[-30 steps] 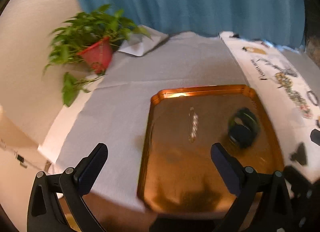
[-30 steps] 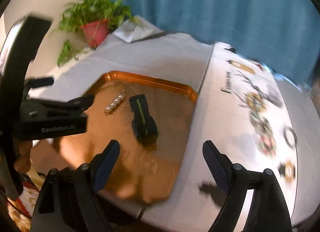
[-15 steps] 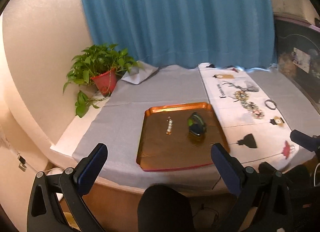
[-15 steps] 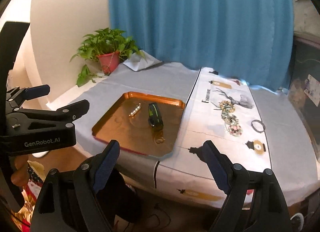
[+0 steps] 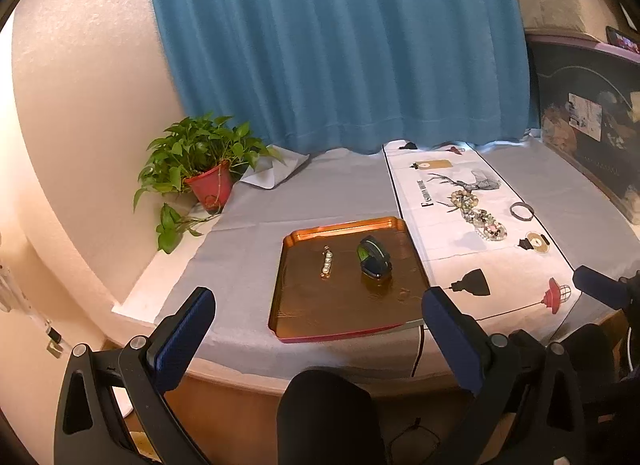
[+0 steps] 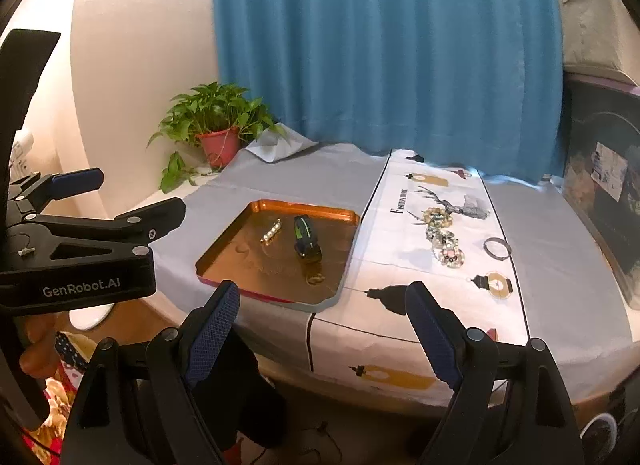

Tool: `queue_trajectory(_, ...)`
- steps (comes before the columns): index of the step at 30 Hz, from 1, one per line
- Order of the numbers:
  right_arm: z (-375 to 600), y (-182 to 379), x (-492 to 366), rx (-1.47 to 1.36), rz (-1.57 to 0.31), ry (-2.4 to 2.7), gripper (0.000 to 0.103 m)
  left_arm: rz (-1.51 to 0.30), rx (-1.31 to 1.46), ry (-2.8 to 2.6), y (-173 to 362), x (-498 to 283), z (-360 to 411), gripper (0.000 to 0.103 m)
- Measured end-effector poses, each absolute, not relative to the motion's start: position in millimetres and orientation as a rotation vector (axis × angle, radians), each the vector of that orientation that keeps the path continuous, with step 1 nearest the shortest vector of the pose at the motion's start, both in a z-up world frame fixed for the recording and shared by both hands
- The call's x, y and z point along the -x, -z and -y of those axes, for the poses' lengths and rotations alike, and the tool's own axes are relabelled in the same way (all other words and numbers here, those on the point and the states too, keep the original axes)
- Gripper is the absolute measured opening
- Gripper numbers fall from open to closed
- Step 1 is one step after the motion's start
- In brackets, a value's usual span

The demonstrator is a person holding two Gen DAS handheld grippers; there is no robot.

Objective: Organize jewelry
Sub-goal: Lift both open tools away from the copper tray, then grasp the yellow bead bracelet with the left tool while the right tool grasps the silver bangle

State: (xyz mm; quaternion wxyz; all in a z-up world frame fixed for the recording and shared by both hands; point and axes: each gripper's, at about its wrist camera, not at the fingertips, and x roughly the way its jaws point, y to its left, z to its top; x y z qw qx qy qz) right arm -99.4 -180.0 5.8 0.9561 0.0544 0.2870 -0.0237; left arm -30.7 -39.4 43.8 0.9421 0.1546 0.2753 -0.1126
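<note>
A copper tray (image 5: 292,305) (image 6: 224,249) sits on the grey-clothed table. In it lie a pearl clip (image 5: 327,261) (image 6: 271,231), a black-and-green band (image 5: 374,255) (image 6: 305,239) and a small gold piece (image 6: 316,277). Beaded bracelets (image 5: 478,213) (image 6: 442,239) and a dark ring bracelet (image 5: 522,211) (image 6: 496,247) lie on the white printed runner (image 5: 460,261) right of the tray. My left gripper (image 5: 316,329) and right gripper (image 6: 322,325) are both open, empty and held back off the table's front edge.
A potted plant in a red pot (image 5: 208,185) (image 6: 220,147) stands at the table's back left by the wall. A blue curtain (image 5: 340,45) hangs behind. A dark cabinet (image 5: 592,133) borders the right side. The left gripper body (image 6: 80,249) shows at left in the right wrist view.
Both grippers have pulled back and up from just over the tray to beyond the table's front edge. The jewelry has not moved.
</note>
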Motion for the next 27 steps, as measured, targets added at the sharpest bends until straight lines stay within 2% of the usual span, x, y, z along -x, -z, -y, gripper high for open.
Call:
queue_trajectory(8,201,7,106,-0.152,-0.593,0.06,0.085,-0.608,-0.329,0.254,-34,21,62,0.103)
queue_trajectory(16,277,33,99,-0.222,-0.624,0.228,0.085,-0.693,-0.353,0.332,-10,-20,125,0.103)
queue_trajectory(21,345,55,78,-0.236,-0.657,0.348,0.085,-0.746,-0.362,0.376,4,-73,185,0.103)
queue_trajectory(27,427,80,33,-0.257,-0.695,0.435,0.085,-0.852,-0.304,0.36,33,-175,256,0.103)
